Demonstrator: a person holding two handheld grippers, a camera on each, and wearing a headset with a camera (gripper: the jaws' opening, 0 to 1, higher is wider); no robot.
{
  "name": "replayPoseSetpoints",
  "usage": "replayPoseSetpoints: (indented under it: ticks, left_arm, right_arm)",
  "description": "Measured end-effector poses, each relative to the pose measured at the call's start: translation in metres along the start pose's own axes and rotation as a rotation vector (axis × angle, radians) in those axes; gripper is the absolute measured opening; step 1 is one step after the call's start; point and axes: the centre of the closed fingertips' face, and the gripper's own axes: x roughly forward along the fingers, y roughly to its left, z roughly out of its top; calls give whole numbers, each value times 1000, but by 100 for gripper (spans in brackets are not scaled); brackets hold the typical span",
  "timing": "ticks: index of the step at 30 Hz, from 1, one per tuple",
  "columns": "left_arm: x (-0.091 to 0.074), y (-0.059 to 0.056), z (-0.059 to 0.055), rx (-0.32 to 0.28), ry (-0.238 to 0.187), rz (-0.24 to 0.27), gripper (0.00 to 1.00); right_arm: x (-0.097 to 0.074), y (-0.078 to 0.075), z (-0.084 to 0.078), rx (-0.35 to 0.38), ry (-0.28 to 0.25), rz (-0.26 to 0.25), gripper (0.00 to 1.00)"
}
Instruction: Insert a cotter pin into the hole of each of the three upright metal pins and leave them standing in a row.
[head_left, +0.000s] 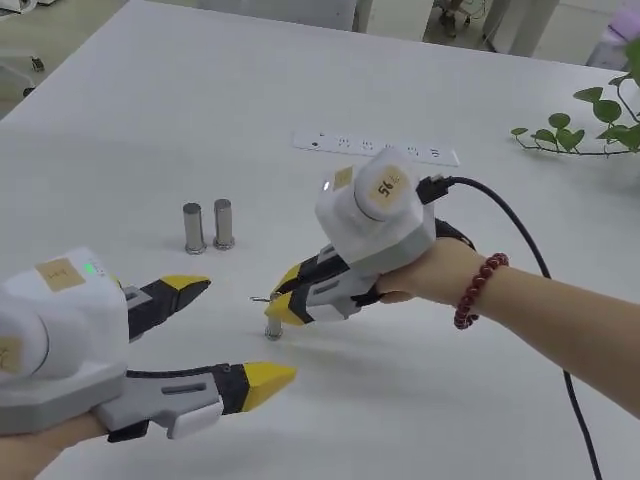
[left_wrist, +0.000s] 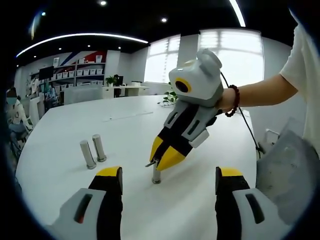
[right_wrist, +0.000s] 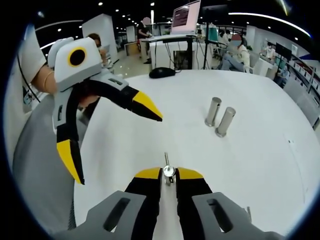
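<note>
Left gripper (head_left: 248, 330) is held low over the white table (head_left: 200, 100), jaws spread wide around nothing. Right gripper (head_left: 278, 305) has its jaws pressed together on a thin cotter pin (head_left: 262, 298), just above one upright metal pin (head_left: 273, 329); two more pins (head_left: 193, 228) stand side by side, well apart to its left

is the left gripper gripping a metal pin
No, the left gripper is open wide, touching nothing; the near metal pin stands under the right gripper, which pinches a cotter pin.
</note>
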Motion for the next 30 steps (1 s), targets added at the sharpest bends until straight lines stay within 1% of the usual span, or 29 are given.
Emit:
replayPoseSetpoints:
  ticks: [8,15,21,25,27,30]
  left_arm:
    - [-3,0,1,1,-1,0,77]
    - [-5,-1,4,5,-5,2,81]
    - [-8,-1,6,6,-8,6,84]
    - [-9,0,5,12,-8,11,86]
    - [-11,0,6,6,-14,12,88]
    - [-13,1,6,0,-18,13,90]
  right_arm:
    - [0,2,0,-10,-14,12,16]
    - [-6,2,8,5,-52,18,21]
    - [-13,1,19,30,-98,23,26]
    - [-16,-4,28,40,-126,18,30]
    - [-17,-7,32,37,-140,8,32]
    - [-18,-14,39,52,-168,-6,34]
